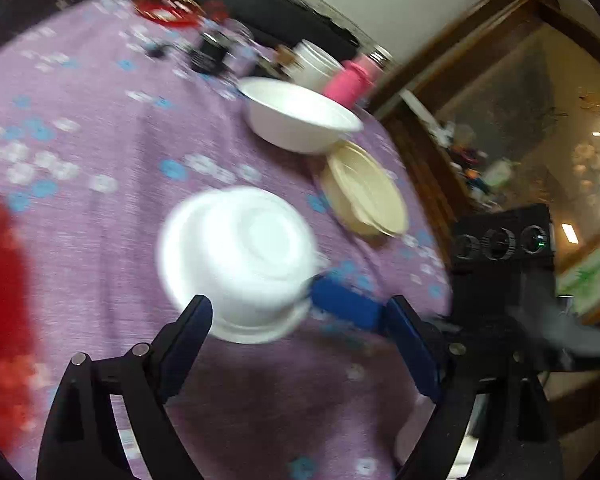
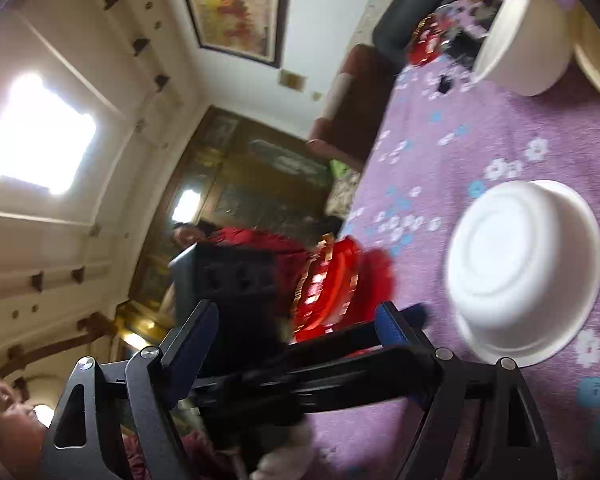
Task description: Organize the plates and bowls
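The upturned white foam bowl (image 1: 236, 260) sits mid-frame on the purple flowered tablecloth (image 1: 100, 128), free of my left gripper (image 1: 300, 312), jaws apart. Upper right wait an upright white bowl (image 1: 296, 120) and cream plates (image 1: 364, 188), probably stacking spots. My right gripper (image 2: 296, 320) gapes empty.

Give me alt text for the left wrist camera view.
An upside-down white bowl sits on a purple floral tablecloth, just beyond the open left gripper. Farther back are an upright white bowl and cream plates.
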The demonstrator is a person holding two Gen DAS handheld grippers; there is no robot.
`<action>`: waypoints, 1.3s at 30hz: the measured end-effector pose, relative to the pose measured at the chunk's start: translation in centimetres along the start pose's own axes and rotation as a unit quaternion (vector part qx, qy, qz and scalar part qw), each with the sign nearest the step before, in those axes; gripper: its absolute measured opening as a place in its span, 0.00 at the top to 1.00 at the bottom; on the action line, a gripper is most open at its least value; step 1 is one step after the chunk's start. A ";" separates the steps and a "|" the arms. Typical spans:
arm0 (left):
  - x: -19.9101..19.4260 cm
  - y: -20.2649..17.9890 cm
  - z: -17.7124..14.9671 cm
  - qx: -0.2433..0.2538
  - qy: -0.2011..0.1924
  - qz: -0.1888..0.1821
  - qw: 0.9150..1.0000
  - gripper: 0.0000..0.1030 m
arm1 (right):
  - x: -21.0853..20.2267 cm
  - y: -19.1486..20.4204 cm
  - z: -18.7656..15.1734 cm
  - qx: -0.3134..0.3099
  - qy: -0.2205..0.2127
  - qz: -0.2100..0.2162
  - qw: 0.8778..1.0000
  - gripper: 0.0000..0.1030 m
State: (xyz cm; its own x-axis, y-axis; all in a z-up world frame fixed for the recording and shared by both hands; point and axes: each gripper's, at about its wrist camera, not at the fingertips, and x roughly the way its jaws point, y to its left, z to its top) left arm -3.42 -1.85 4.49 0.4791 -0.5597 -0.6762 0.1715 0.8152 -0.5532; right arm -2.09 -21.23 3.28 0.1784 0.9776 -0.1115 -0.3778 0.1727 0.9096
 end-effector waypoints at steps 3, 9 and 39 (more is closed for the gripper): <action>-1.1 1.2 0.3 -0.010 -0.017 0.021 1.000 0.15 | -1.5 0.3 0.2 -0.011 -0.036 -0.043 0.998 0.16; -1.9 3.7 0.6 -0.041 -0.026 0.053 0.997 0.15 | -5.8 0.3 0.8 -0.015 -0.157 -0.199 0.967 0.16; -2.0 2.0 1.7 -0.008 -0.014 0.094 0.995 0.15 | -9.0 -3.7 2.0 0.069 -0.197 -0.403 0.891 0.90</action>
State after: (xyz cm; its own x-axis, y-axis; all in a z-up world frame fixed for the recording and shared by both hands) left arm -2.54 1.19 5.61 0.5248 -0.3933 -0.7549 0.0635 0.9025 -0.4260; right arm -0.52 -30.88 1.73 0.6567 0.4203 -0.6262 0.1276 0.7564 0.6415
